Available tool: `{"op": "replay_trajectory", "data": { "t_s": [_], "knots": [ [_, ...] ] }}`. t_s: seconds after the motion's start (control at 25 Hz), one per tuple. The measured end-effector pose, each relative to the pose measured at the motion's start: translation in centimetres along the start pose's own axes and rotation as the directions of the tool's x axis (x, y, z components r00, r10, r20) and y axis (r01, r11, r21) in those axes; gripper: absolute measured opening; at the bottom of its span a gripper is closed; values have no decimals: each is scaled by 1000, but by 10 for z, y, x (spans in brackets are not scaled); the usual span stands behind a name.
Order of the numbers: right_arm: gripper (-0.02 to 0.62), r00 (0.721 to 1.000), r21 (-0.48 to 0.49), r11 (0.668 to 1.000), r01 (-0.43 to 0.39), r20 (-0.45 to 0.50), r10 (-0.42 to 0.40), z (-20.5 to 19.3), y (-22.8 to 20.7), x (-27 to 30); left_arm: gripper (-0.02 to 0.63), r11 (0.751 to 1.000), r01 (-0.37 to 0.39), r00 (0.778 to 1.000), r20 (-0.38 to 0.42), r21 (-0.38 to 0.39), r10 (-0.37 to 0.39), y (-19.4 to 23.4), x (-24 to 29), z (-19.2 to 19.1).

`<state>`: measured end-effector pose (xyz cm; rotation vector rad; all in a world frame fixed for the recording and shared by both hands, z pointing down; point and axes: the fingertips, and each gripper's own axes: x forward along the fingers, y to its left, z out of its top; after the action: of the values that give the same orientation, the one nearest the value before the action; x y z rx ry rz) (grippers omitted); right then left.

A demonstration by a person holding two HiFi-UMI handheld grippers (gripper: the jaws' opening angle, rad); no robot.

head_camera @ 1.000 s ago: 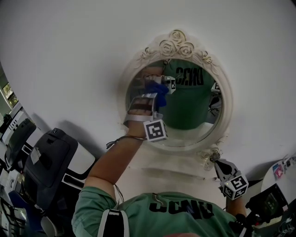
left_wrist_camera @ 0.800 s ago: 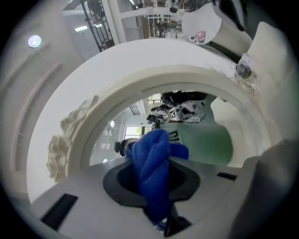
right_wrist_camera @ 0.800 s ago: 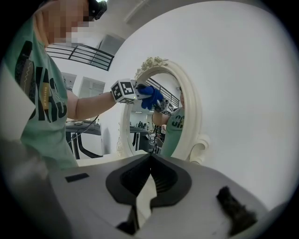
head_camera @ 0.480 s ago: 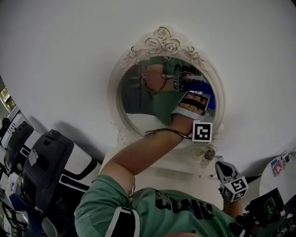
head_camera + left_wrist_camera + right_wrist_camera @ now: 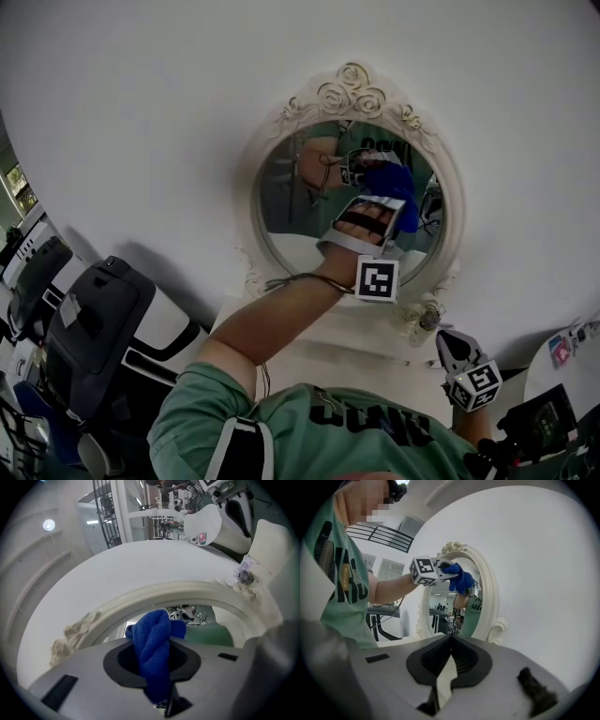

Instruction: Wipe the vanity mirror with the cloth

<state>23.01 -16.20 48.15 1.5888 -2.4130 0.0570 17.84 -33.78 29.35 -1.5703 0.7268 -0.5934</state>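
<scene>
One blue terry cloth [image 5: 152, 653] is being pinched between the two jaws of the left gripper [image 5: 159, 693]. Its bunched end is bulging out past the jaw tips, up against the glass of the single oval vanity mirror [image 5: 286, 211] in its cream carved frame. That gripper is working over the right half of the glass. The right gripper [image 5: 447, 667] is hanging lower and to the right of the left one, just below the frame's lower right edge, with its two jaws pressing together at the tips and nothing between them. Each gripper is carrying one marker cube [image 5: 376, 279], two in all. A plain white wall [image 5: 141, 112] is spreading behind both grippers.
</scene>
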Motion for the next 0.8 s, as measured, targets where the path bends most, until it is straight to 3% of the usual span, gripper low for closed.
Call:
{"op": "replay_trajectory", "data": {
  "t_s": [0.08, 0.16, 0.36, 0.52, 0.8],
  "knots": [
    [12, 1000, -10, 1000, -9, -7, 9, 3, 3, 5, 91, 999, -40, 995, -89, 18, 42, 7, -25, -57],
    [12, 1000, -19, 1000, -16, -15, 16, 5, 6, 8, 91, 994, -87, 976, -194, 62, 97, 16, -49, -120],
    [12, 999, -42, 998, -35, -28, 34, 12, 14, 15, 91, 993, -82, 900, -422, 90, 112, 14, -100, -242],
    [12, 998, -63, 997, -51, -37, 49, 18, 21, 21, 91, 994, -60, 863, -496, 90, 97, 9, -112, -285],
    [12, 998, -65, 997, -41, -46, 38, 17, 23, 22, 92, 995, -15, 861, -505, 98, 63, -8, -95, -294]
  ]
}}
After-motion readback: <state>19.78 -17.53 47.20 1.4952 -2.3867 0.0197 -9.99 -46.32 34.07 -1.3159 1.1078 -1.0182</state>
